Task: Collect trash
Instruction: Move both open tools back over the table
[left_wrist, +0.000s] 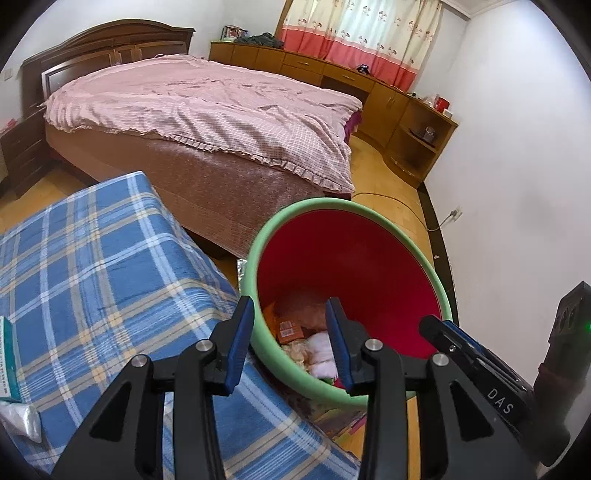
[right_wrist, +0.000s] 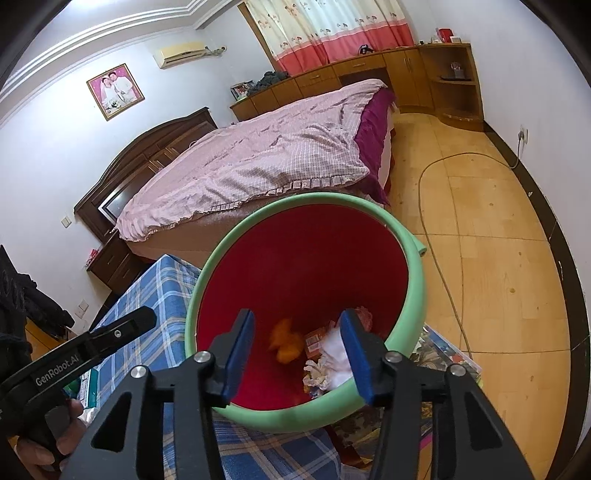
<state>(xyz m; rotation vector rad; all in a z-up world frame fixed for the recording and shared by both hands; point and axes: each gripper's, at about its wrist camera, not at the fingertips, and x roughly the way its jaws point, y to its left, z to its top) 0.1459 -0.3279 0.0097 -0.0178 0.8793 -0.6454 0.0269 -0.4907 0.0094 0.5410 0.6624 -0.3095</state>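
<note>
So the trash bin (left_wrist: 388, 254) (red inside, green foam-looking rim) sits on the floor right up against the blue plaid surface (left_wrist: 92, 266), with the bed (left_wrist: 207, 110) behind it. Down in the bottom there's a pile of trash (right_wrist: 325, 354): orange wrappers, crumpled white paper, something pinkish. One orange scrap (right_wrist: 286, 341) looks blurred in the right wrist view.

Both tongs hang over the near rim pointing down into the bin. The left tongs (left_wrist: 291, 341) are spread apart with nothing between the blue pads. Right tongs (right_wrist: 297, 354) are the same deal, parted and empty, a bit wider if anything.

On the surface, at the left edge, there's a teal and white box (left_wrist: 7, 362) and a crinkled clear plastic bag (left_wrist: 20, 419). A cable (right_wrist: 436, 236) snakes over the wooden floor (right_wrist: 491, 280) to a wall socket.
</note>
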